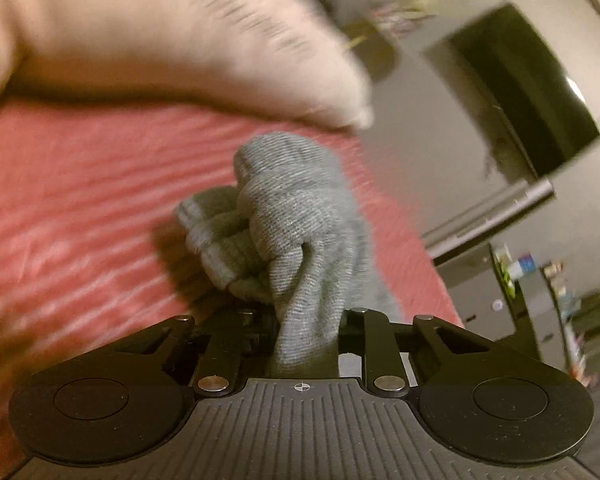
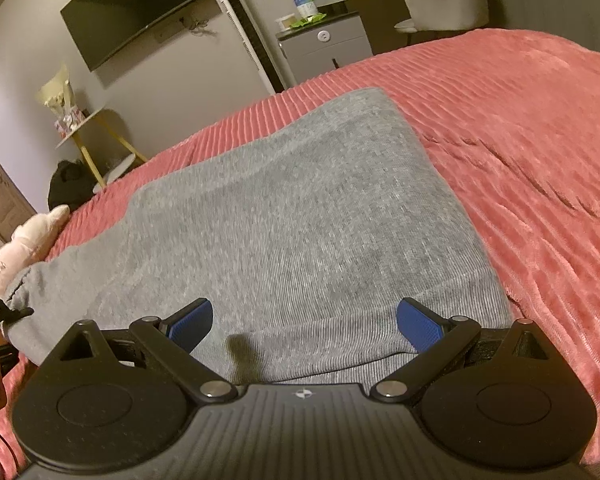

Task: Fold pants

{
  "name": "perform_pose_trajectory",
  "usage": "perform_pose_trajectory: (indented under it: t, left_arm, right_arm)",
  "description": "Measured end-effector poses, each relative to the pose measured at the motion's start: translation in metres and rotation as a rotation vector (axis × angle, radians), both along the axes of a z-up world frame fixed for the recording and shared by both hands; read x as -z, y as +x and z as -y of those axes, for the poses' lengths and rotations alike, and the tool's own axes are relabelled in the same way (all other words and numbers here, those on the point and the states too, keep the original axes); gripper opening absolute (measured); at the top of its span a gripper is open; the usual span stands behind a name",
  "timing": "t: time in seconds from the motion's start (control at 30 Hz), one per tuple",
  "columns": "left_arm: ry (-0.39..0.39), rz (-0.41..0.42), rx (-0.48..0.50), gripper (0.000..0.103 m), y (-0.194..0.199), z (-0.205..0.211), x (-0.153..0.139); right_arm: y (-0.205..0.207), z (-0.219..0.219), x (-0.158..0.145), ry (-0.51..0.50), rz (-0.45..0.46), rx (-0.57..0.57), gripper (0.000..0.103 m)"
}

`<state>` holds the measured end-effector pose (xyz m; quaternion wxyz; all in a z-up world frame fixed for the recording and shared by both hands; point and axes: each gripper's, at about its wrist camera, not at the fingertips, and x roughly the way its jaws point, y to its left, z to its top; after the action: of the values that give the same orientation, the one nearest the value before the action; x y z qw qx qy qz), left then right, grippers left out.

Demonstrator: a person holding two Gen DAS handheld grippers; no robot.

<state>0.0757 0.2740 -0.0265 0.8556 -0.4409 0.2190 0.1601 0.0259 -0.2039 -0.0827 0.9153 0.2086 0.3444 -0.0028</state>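
Pants (image 2: 284, 232) lie spread on the red bedspread (image 2: 520, 140), grey and mostly flat, with one end bunched at the left. The left gripper (image 1: 306, 336) is clamped on that bunched end, cloth filling the gap between its jaws. The right gripper (image 2: 304, 326) hangs over the near edge with its blue pads (image 2: 416, 326) wide apart, gripping nothing.

The left hold looks like a thick wad; lifting could drag the flat part askew, or some layers could slip out. With the right side free, nothing pins the cloth.

Only the left view shows the pinch close up, and a pale pillow (image 1: 160, 40); only the right view shows the whole spread.
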Motion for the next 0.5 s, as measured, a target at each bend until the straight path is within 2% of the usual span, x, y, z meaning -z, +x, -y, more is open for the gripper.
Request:
perform_pose_trajectory:
  t: [0.1, 0.27, 0.4, 0.5]
  left_arm:
    - [0.205, 0.058, 0.062, 0.022, -0.002, 0.032, -0.035]
    - [0.465, 0.16, 0.202, 0.022, -0.013, 0.096, -0.077]
    - [0.621, 0.234, 0.347, 0.022, -0.022, 0.152, -0.093]
    - [0.701, 0.27, 0.457, 0.022, -0.032, 0.194, -0.093]
  right_arm:
    - [-0.002, 0.004, 0.0, 0.033, 0.012, 0.014, 0.099]
    - [-0.005, 0.008, 0.0, 0.083, 0.033, 0.039, 0.099]
    - [-0.006, 0.007, -0.001, 0.083, 0.035, 0.038, 0.099]
    - [-0.007, 0.008, -0.002, 0.099, 0.041, 0.037, 0.099]
